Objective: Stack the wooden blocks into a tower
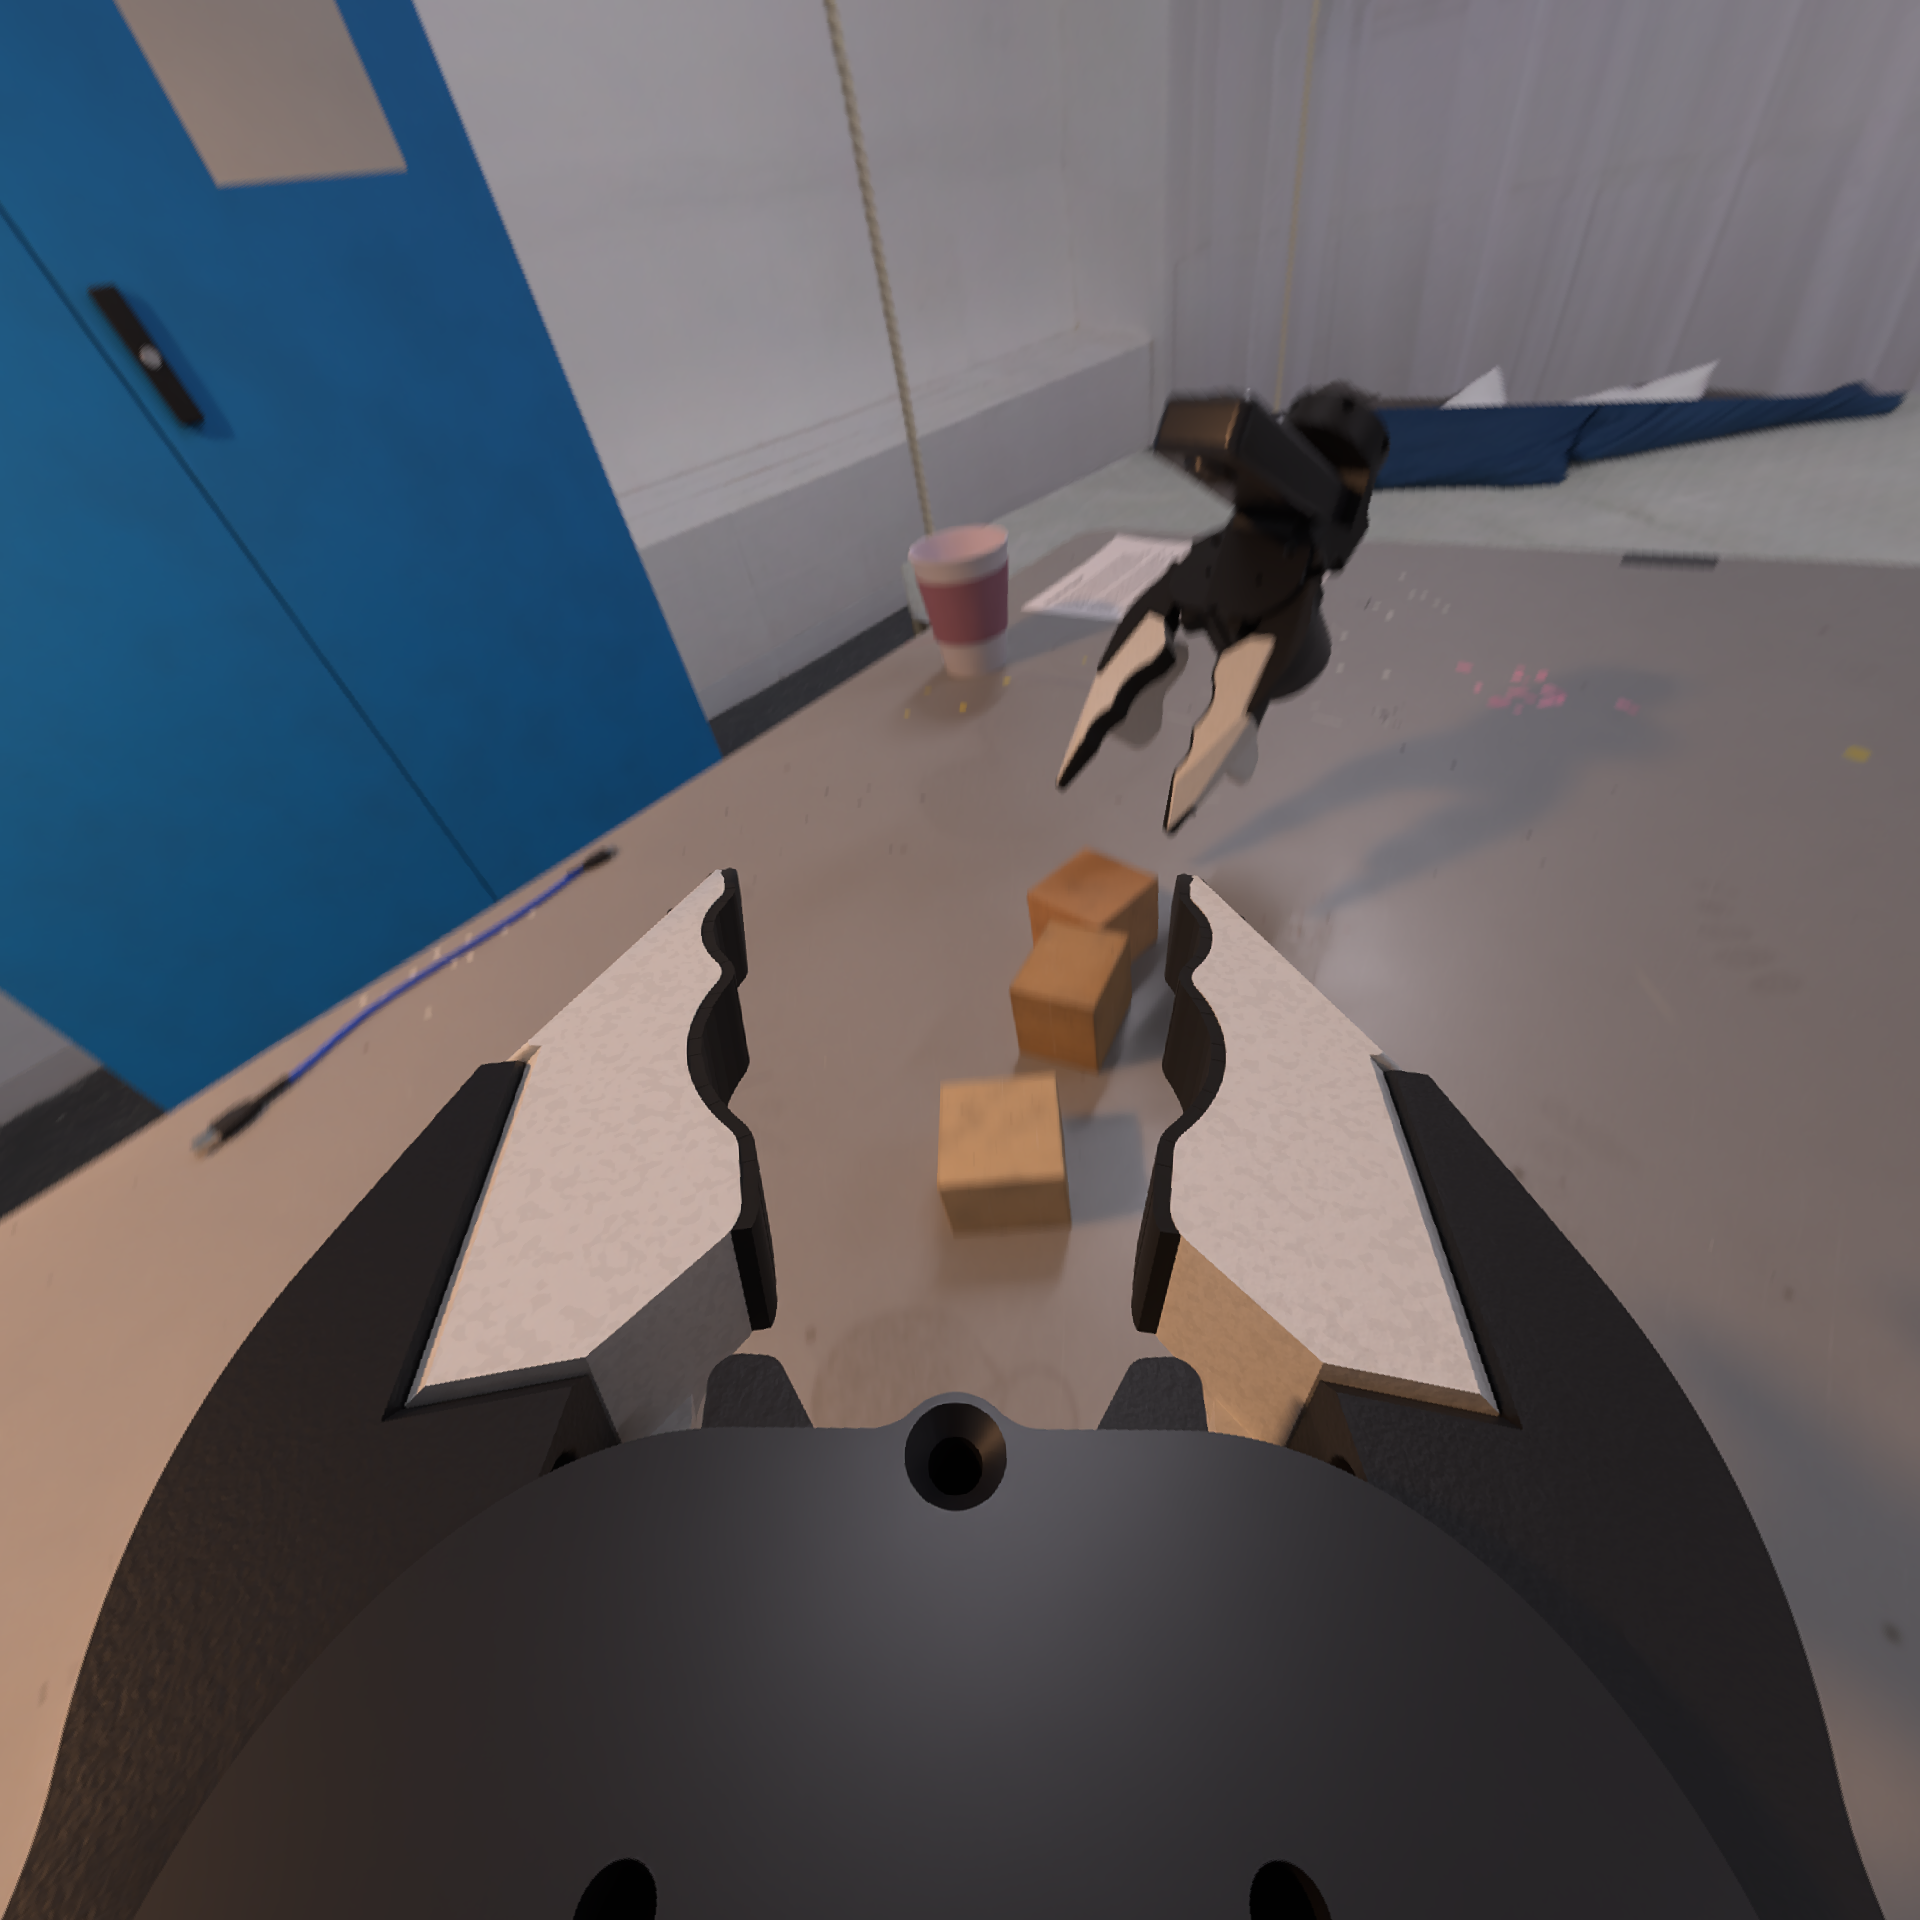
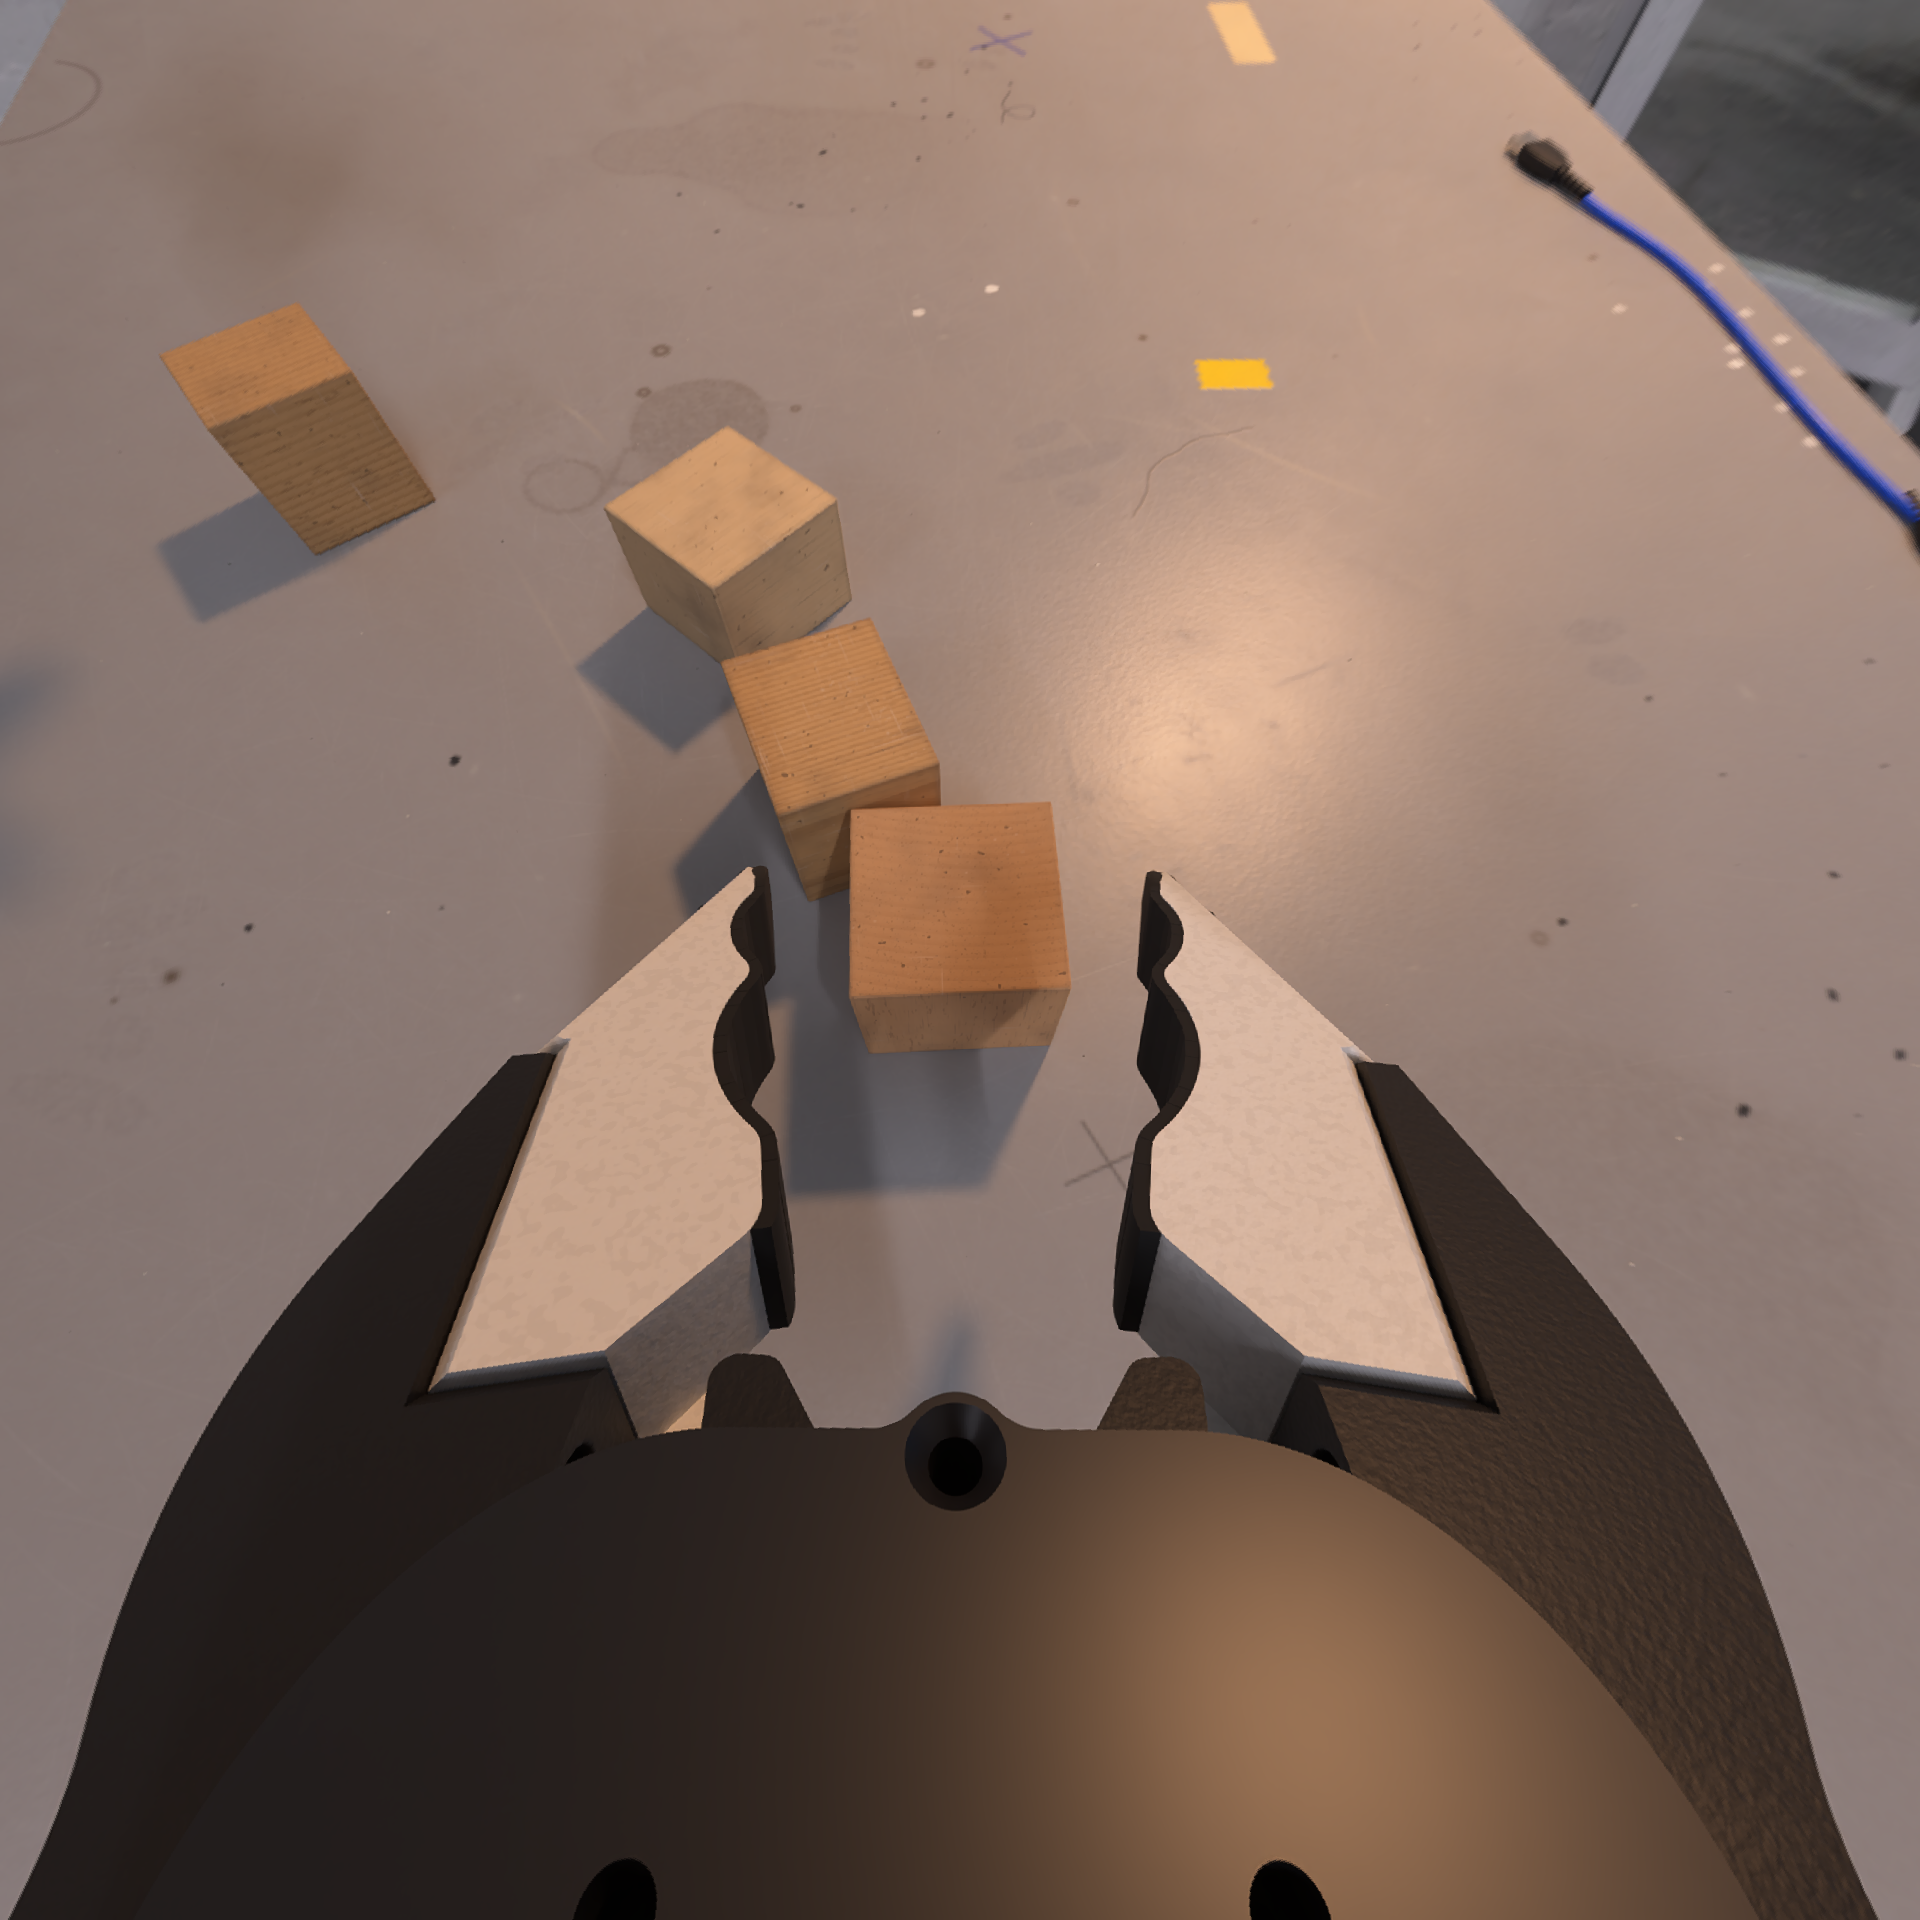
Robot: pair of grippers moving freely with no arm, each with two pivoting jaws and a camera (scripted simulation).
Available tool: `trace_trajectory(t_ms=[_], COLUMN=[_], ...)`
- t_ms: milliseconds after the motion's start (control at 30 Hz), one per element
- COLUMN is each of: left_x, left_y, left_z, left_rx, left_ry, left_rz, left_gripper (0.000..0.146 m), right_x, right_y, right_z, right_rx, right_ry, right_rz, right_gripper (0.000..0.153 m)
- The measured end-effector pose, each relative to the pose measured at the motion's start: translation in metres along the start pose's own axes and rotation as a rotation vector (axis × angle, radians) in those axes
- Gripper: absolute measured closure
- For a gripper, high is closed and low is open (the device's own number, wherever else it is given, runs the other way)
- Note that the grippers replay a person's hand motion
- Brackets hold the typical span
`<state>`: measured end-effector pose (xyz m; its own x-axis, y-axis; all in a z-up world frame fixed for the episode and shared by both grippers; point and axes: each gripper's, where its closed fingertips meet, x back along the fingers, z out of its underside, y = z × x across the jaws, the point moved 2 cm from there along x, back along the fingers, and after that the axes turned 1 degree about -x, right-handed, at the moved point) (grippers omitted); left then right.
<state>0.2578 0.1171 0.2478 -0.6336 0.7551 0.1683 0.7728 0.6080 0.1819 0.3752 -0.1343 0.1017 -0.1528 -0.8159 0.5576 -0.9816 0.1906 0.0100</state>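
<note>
Both the left gripper point(image 1: 956, 894) and right gripper point(image 2: 956, 894) gape empty; closing on the nearest block point(image 2: 958, 925) risks nudging its touching neighbour point(image 2: 831, 743).

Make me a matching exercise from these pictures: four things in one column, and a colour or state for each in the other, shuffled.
Column one:
1. cup
2. cable
3. right gripper
4. farthest block in the right wrist view

Column two:
A. open, holding nothing
B. pink and white
C. wooden, set apart
D. blue

Pairs: 1-B, 2-D, 3-A, 4-C
</note>
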Motion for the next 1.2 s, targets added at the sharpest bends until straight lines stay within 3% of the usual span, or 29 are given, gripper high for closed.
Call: trace_trajectory(t_ms=[100, 233, 467, 633, 733, 767, 900, 1033, 1200], left_x=[0.021, 0.046, 0.054, 0.039, 0.031, 0.030, 0.014, -0.033, -0.117], left_y=[-0.011, -0.036, -0.077, -0.086, -0.084, -0.082, -0.070, -0.048, -0.047], left_z=[0.057, 0.130, 0.181, 0.210, 0.210, 0.207, 0.174, 0.131, 0.094], left_rx=[0.025, 0.106, 0.091, 0.039, 0.058, 0.051, 0.037, -0.052, -0.090], left_ry=[0.048, 0.133, 0.260, 0.394, 0.368, 0.362, 0.276, 0.247, 0.219], left_rz=[-0.007, 0.087, 0.206, 0.207, 0.214, 0.203, 0.232, 0.233, 0.328], left_gripper=[0.062, 0.055, 0.042, 0.054, 0.085, 0.088, 0.088, 0.088, 0.088], right_x=[-0.008, -0.018, -0.034, -0.044, -0.051, -0.053, -0.057, -0.037, 0.018], right_y=[-0.002, -0.005, -0.007, -0.006, -0.005, -0.005, -0.001, -0.007, -0.017], right_z=[0.006, 0.010, 0.031, 0.042, 0.042, 0.042, 0.044, 0.046, 0.048], right_rx=[-0.009, -0.014, -0.042, -0.035, -0.017, -0.010, 0.009, -0.030, -0.105], right_ry=[0.029, 0.045, 0.102, 0.140, 0.139, 0.142, 0.158, 0.133, 0.045], right_rz=[-0.014, -0.007, -0.015, -0.020, -0.024, -0.024, -0.069, -0.048, 0.037], right_gripper=[0.075, 0.066, 0.059, 0.054, 0.063, 0.066, 0.090, 0.090, 0.090])
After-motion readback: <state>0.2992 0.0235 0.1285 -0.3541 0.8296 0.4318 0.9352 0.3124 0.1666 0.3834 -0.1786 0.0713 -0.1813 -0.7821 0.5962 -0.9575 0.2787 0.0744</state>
